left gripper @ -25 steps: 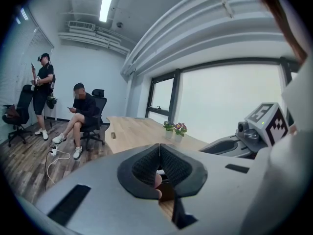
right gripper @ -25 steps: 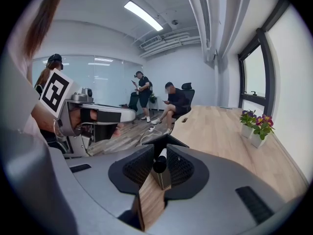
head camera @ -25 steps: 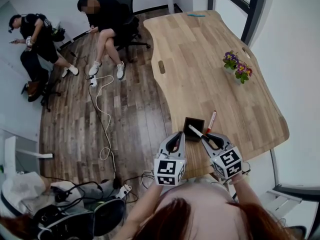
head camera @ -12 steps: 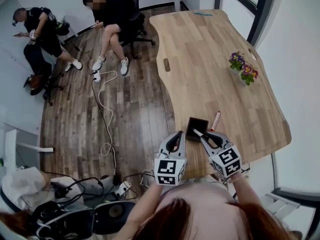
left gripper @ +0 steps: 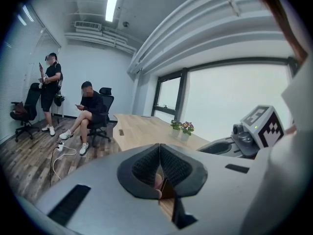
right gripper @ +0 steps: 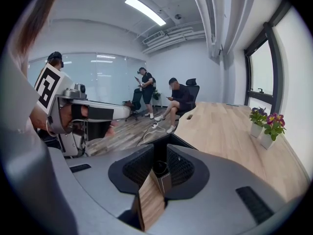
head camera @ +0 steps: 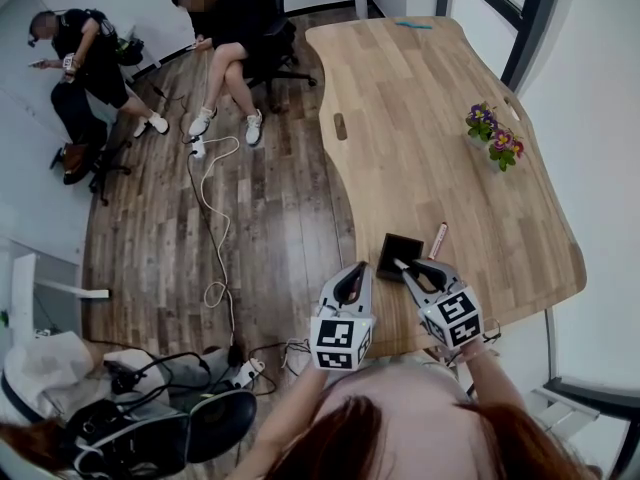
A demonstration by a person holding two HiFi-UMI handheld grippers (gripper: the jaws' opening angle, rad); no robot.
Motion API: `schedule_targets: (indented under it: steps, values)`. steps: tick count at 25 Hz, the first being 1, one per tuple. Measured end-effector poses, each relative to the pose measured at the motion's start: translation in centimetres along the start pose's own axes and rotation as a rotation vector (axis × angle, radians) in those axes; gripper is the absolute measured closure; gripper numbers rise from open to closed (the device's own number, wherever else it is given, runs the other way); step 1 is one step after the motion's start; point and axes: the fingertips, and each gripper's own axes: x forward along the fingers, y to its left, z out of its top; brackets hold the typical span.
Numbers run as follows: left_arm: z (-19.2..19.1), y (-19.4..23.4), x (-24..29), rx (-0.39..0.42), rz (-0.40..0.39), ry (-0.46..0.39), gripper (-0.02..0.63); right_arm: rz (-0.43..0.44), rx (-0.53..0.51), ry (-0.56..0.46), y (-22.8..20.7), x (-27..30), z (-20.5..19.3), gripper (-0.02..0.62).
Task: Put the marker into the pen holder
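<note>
The black square pen holder [head camera: 398, 255] stands near the table's front edge. My right gripper [head camera: 418, 272] is shut on a white marker [head camera: 402, 265], which is slanted with its tip over the holder's near rim. In the right gripper view the marker's dark end [right gripper: 159, 167] sits between the shut jaws, with the holder [right gripper: 165, 142] right ahead. A second, red-capped marker [head camera: 437, 240] lies on the table to the holder's right. My left gripper [head camera: 354, 271] is shut on nothing, just left of the holder at the table's edge.
The wooden table [head camera: 420, 128] carries two small flower pots [head camera: 493, 138] on the right and a blue object [head camera: 413, 25] at the far end. A seated person [head camera: 225, 28] and a standing person [head camera: 75, 63] are at the upper left. A white cable [head camera: 215, 238] lies on the floor.
My right gripper has carried the white marker a little forward and left, bringing its tip to the pen holder's rim. The left gripper has stayed shut beside the holder.
</note>
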Motion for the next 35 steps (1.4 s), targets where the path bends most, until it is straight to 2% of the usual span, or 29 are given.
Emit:
schedule_targets:
  steps: [13,19,35]
  values:
    - [0.0,0.7,0.3,0.004,0.003,-0.004,0.604,0.002,0.009,0.016,-0.1,0.8,-0.3,0.522]
    - [0.3,0.3,0.7,0.011,-0.017,-0.006,0.604,-0.026,0.018,-0.020,-0.5,0.5,0.5,0.522]
    - [0.8,-0.5,1.1,0.040,-0.087,-0.003,0.604,-0.202,0.083,-0.095,-3.1,-2.7,0.7,0.538]
